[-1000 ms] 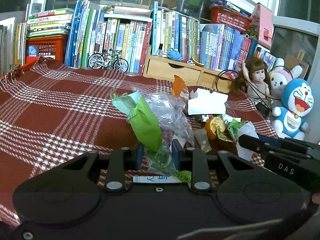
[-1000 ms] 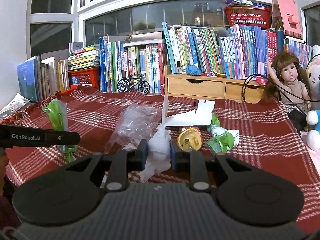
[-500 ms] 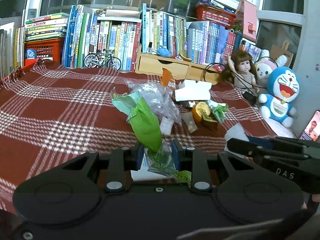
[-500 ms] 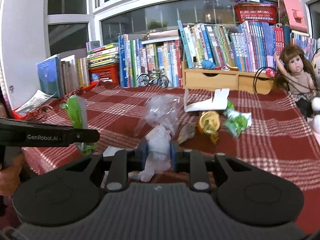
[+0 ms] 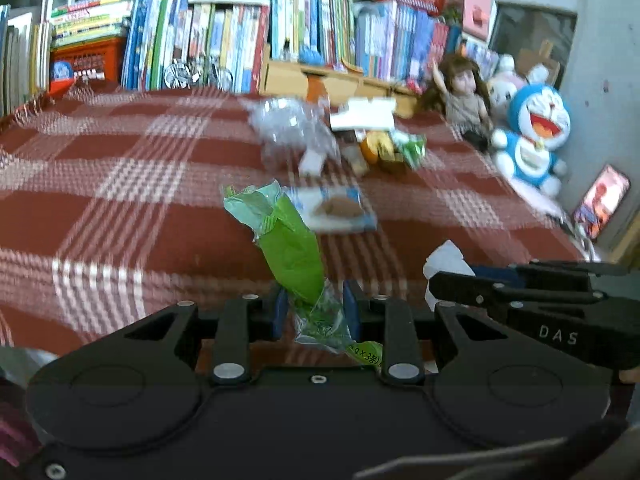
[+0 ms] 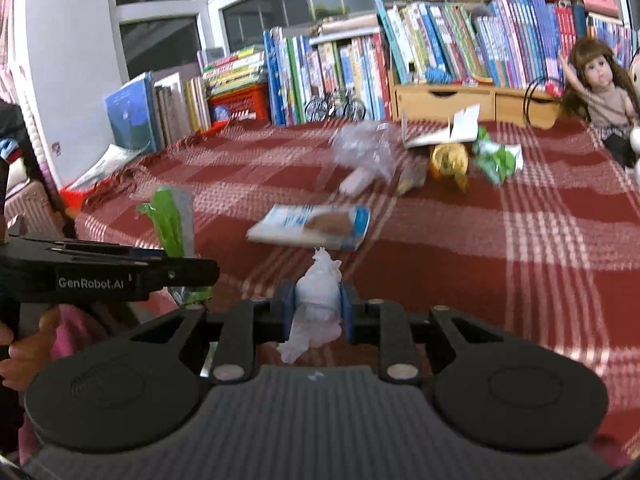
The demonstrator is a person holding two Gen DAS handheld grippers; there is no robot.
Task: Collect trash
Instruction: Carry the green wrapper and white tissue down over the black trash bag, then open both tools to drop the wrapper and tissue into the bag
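We have both tools loaded. Our left gripper (image 5: pixel 313 312) is clamped on a green wrapper (image 5: pixel 290 248), which stands up and leans to the far left out of the jaws, its long axis roughly along the fingers. Our right gripper (image 6: pixel 316 312) is closed on a crumpled white tissue (image 6: pixel 318 288), bunched upright between the pads.

What the coming move turns on, we judge, is a drop-off place, and no bin shows in either view, so we cannot tell which way it lies. The trash left to collect lies ahead of both tools: a flat blue-and-white snack packet (image 6: pixel 310 226) is nearest, just beyond the right gripper, its long axis running left to right. The right hand looks the closer of the two. Farther off sits a cluster: a clear plastic bag (image 5: pixel 292 132), an orange peel (image 6: pixel 448 160), a green-and-white wrapper (image 6: pixel 498 158) and a white paper (image 5: pixel 362 118).

Everything rests on a red plaid cloth (image 5: pixel 120 176). At the far edge stand a row of books (image 6: pixel 420 44), a small wooden drawer unit (image 6: pixel 444 100), a doll (image 6: pixel 600 84) and a blue plush toy (image 5: pixel 534 136) at the right.
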